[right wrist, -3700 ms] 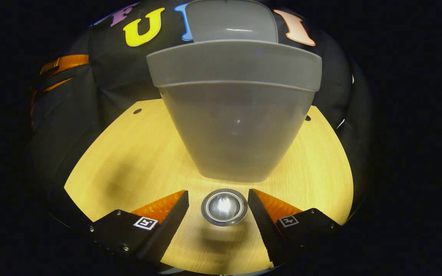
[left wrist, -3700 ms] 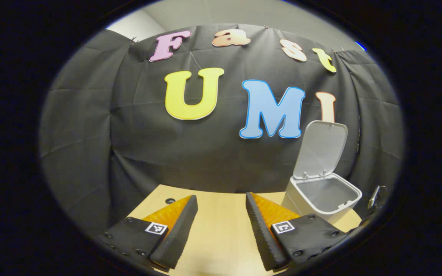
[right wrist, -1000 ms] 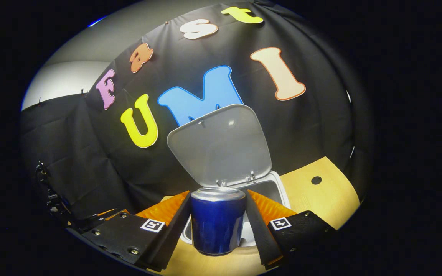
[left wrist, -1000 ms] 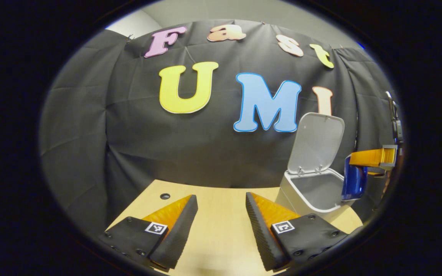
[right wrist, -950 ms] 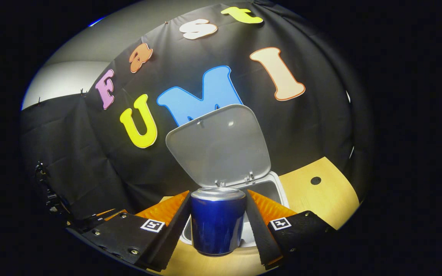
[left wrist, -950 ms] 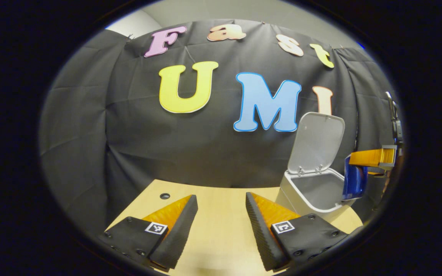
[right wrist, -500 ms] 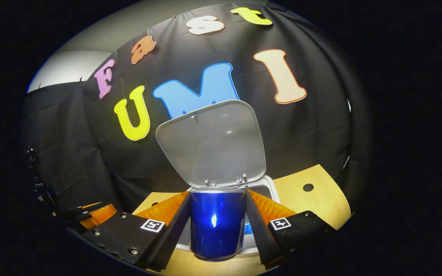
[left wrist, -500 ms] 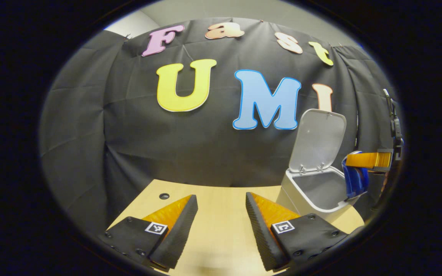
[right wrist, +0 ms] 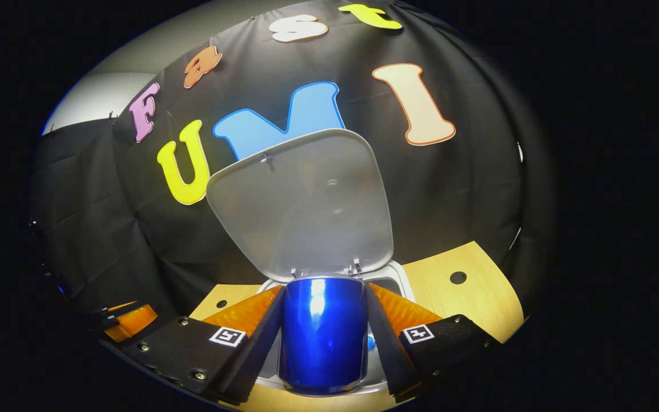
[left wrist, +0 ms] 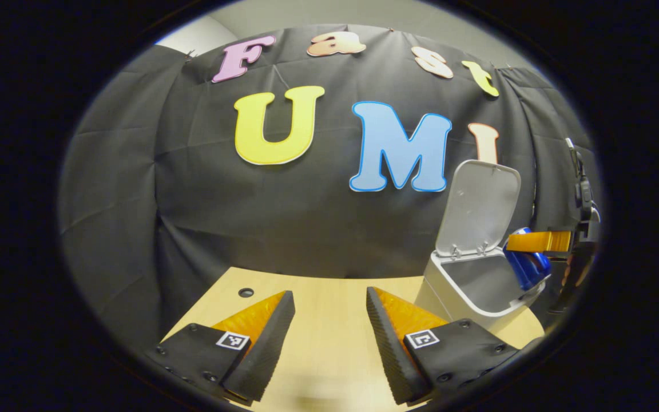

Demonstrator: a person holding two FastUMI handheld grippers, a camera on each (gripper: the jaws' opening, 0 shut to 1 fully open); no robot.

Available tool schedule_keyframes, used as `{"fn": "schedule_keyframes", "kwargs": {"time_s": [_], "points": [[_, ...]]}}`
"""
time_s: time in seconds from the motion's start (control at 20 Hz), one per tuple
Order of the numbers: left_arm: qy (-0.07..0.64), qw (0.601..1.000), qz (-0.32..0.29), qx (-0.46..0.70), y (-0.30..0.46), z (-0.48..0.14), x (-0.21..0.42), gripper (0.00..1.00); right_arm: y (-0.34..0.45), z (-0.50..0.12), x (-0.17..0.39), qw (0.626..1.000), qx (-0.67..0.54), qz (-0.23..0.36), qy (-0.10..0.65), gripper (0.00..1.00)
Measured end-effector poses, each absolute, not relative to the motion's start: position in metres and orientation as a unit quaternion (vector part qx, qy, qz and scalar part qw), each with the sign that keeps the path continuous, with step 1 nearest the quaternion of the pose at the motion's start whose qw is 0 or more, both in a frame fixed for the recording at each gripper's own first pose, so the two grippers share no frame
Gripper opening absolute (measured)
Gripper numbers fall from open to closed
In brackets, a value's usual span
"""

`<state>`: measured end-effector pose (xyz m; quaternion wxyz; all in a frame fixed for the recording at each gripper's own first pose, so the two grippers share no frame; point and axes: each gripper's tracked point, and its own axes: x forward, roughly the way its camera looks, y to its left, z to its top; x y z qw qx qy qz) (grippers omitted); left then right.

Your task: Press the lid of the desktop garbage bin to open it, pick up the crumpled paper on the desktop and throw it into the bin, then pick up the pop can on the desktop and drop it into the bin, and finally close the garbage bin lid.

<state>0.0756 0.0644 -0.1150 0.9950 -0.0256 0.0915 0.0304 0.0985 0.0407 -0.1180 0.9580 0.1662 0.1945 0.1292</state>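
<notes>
Your right gripper is pinching the shiny blue metal pop can between both fingers. A second ago you held the can in front of the bin; now you have carried it closer and tipped it, so it sits right at the bin's mouth. From the left gripper view, the can leans over the far rim of the small pale grey plastic garbage bin. The bin's flat grey lid stands open. So the can is about ready to drop, I think; you only need to let go, then shut the lid.

Your left gripper waits with its fingers spread over the light wooden table, holding nothing.

No writing on the can can be read. Small square black-and-white marks sit on the gripper fingers.
</notes>
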Motion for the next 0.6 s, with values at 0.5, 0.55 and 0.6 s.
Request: {"fn": "schedule_keyframes", "kwargs": {"time_s": [0.5,0.55,0.6], "points": [[0.093,0.995,0.032,-0.029,0.065,-0.119,0.085,0.84,0.036,-0.119,0.112,0.962,0.149,0.121,0.195,0.85],[0.094,0.995,0.032,-0.029,0.064,-0.12,0.085,0.84,0.035,-0.117,0.113,0.963,0.144,0.12,0.194,0.85],[0.094,0.995,0.031,-0.029,0.064,-0.121,0.086,0.87,0.036,-0.115,0.114,0.964,0.141,0.123,0.191,0.86]]}}
